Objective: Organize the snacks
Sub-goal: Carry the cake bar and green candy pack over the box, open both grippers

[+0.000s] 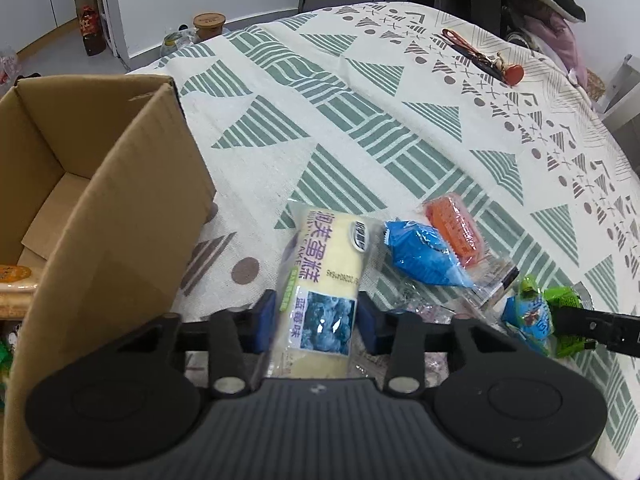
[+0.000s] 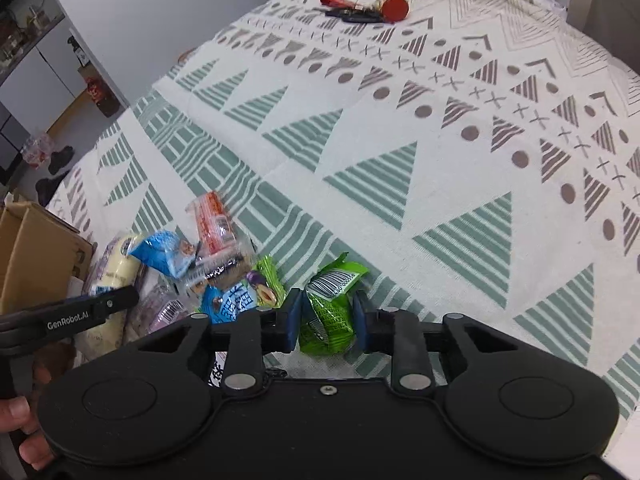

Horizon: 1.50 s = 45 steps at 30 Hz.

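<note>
My left gripper (image 1: pixel 316 320) is shut on a pale yellow cake pack (image 1: pixel 320 276) with a blueberry picture, just right of an open cardboard box (image 1: pixel 116 216). My right gripper (image 2: pixel 326 316) is shut on a green snack packet (image 2: pixel 330 308). It also shows at the right of the left wrist view (image 1: pixel 568 300). A pile of snacks lies between them: a blue packet (image 1: pixel 424 256), an orange pack (image 1: pixel 454 230), a small blue-and-green packet (image 2: pixel 236 300) and clear-wrapped ones. The cake pack also shows in the right wrist view (image 2: pixel 116 268).
The table wears a white cloth (image 1: pixel 360 120) with green and brown triangles. Keys with a red tag (image 1: pixel 492 60) lie at the far side. The box holds a snack with an orange label (image 1: pixel 14 274). Jars (image 1: pixel 208 24) and a bag stand on the floor beyond.
</note>
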Each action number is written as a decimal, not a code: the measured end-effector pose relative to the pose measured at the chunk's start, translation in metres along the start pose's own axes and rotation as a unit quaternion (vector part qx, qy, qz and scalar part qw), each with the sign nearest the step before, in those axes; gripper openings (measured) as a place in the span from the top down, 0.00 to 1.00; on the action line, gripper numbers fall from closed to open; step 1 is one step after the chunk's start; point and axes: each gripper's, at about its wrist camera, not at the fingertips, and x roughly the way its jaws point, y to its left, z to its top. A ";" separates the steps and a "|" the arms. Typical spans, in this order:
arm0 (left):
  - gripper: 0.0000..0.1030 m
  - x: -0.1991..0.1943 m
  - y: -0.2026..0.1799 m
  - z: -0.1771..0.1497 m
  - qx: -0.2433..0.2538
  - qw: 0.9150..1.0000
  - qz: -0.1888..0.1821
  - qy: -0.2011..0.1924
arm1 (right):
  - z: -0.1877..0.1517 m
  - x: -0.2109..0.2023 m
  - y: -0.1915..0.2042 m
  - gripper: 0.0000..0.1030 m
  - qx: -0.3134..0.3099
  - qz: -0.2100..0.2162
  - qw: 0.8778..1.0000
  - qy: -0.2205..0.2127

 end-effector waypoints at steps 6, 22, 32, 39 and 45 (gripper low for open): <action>0.69 -0.015 0.001 -0.003 -0.006 1.000 -0.006 0.001 | 0.001 -0.015 0.002 0.75 0.000 0.013 1.000 -0.025; 0.69 -0.082 -0.010 -0.009 -0.003 0.999 -0.001 -0.047 | 0.000 -0.069 0.019 0.75 0.003 0.077 0.992 -0.097; 0.69 -0.123 0.001 -0.011 -0.013 0.997 0.007 -0.076 | -0.003 -0.097 0.050 0.75 -0.012 0.109 0.985 -0.135; 0.69 -0.149 0.014 -0.008 -0.020 0.995 0.014 -0.096 | 0.000 -0.115 0.067 0.75 -0.008 0.126 0.978 -0.164; 0.69 -0.166 0.028 -0.008 -0.028 0.993 0.017 -0.110 | -0.006 -0.129 0.085 0.75 -0.019 0.136 0.974 -0.179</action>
